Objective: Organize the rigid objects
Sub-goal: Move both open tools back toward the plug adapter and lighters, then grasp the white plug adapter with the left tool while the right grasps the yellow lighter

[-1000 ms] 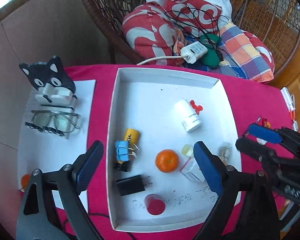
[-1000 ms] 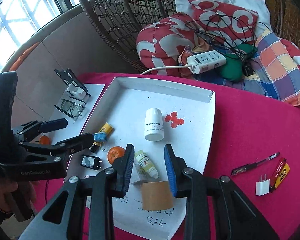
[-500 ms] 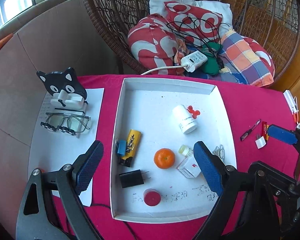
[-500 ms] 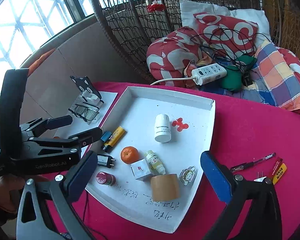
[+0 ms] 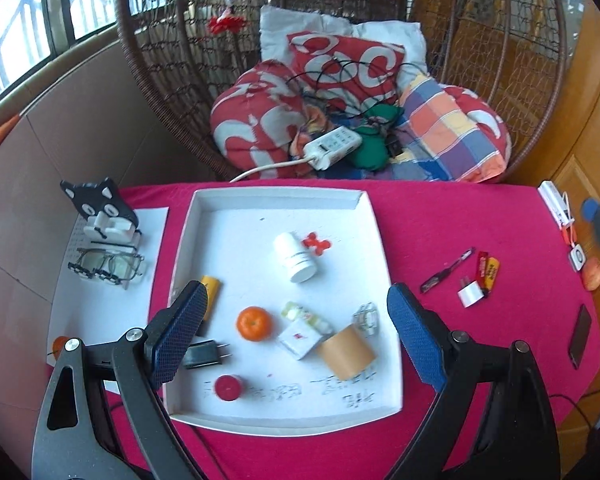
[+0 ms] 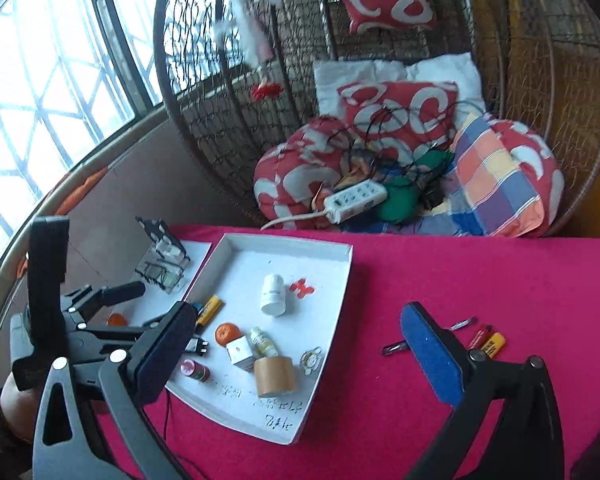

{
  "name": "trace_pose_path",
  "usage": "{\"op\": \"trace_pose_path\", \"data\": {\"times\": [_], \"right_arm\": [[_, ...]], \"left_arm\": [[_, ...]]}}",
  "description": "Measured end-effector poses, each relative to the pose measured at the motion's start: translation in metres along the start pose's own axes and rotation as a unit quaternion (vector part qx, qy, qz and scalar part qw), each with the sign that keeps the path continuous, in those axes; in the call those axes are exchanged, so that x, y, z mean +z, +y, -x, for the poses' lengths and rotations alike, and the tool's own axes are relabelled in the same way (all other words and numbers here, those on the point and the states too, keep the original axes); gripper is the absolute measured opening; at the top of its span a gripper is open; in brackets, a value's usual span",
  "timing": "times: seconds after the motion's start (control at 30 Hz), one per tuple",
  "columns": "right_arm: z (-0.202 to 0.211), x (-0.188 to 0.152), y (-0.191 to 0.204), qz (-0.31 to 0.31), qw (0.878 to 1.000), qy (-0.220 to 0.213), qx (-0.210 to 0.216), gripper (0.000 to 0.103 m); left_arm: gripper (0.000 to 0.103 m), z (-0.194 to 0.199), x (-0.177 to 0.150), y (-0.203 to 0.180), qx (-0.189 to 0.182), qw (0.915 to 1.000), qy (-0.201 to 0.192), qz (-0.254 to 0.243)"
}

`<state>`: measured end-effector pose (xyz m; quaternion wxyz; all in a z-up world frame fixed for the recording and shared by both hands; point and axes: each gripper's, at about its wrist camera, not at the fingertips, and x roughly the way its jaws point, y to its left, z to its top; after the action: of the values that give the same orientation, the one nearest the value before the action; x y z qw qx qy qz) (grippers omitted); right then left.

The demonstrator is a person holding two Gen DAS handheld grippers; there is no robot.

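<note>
A white tray [image 5: 280, 194] on the red tablecloth holds a brown tape roll [image 5: 346, 352] at its near right, a white bottle [image 5: 294, 256], an orange [image 5: 254, 323], a black charger [image 5: 204, 354] and a small white box [image 5: 300, 338]. My left gripper [image 5: 296, 294] hangs open above the tray, holding nothing. My right gripper [image 6: 296, 312] is wide open and empty, above and behind the tape roll [image 6: 275, 376]. The tray [image 6: 340, 280] lies left of centre in the right wrist view, where the left gripper [image 6: 148, 306] shows over its left side.
Right of the tray lie a pen [image 5: 446, 270], a white plug [image 5: 470, 294], two lighters [image 5: 487, 270] and a dark phone [image 5: 580, 336]. A cat-shaped holder [image 5: 100, 212] and glasses [image 5: 108, 266] stand on white paper at the left. A wicker chair with cushions [image 5: 340, 120] rises behind the table.
My right gripper went from shut on the tape roll to wide open, leaving the roll in the tray. Both grippers rose and drew back from the tray.
</note>
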<state>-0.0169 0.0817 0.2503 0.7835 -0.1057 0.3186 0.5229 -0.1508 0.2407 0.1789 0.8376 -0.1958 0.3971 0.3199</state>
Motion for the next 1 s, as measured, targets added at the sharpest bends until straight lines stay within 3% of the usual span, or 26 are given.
{"op": "trace_pose_path", "data": {"times": [0.2,0.37,0.53,0.63,0.77,1.0], "right_arm": [[0.085,0.033,-0.041,-0.015,0.991,-0.132,-0.023,0.103],[0.110,0.040,-0.083,-0.028,0.990,-0.136,-0.035,0.103],[0.085,0.019,-0.126,-0.045,0.994,-0.062,-0.079,0.103],[0.049,-0.007,-0.161,-0.060,0.995,0.020,-0.080,0.103],[0.004,-0.045,-0.190,-0.019,0.992,0.105,-0.068,0.103],[-0.064,-0.079,-0.202,0.077,0.978,0.185,-0.049,0.103]], "left_arm": [[0.092,0.010,0.007,-0.038,-0.033,0.9990,-0.028,-0.012],[0.092,0.002,0.008,-0.068,-0.057,0.9980,-0.021,-0.017],[0.092,-0.021,0.000,-0.106,-0.069,0.9966,0.013,-0.043],[0.092,-0.046,-0.011,-0.135,-0.081,0.9924,0.052,-0.077],[0.092,-0.083,-0.029,-0.164,-0.089,0.9856,0.094,-0.109],[0.092,-0.141,-0.043,-0.190,-0.084,0.9813,0.162,-0.061]]}}
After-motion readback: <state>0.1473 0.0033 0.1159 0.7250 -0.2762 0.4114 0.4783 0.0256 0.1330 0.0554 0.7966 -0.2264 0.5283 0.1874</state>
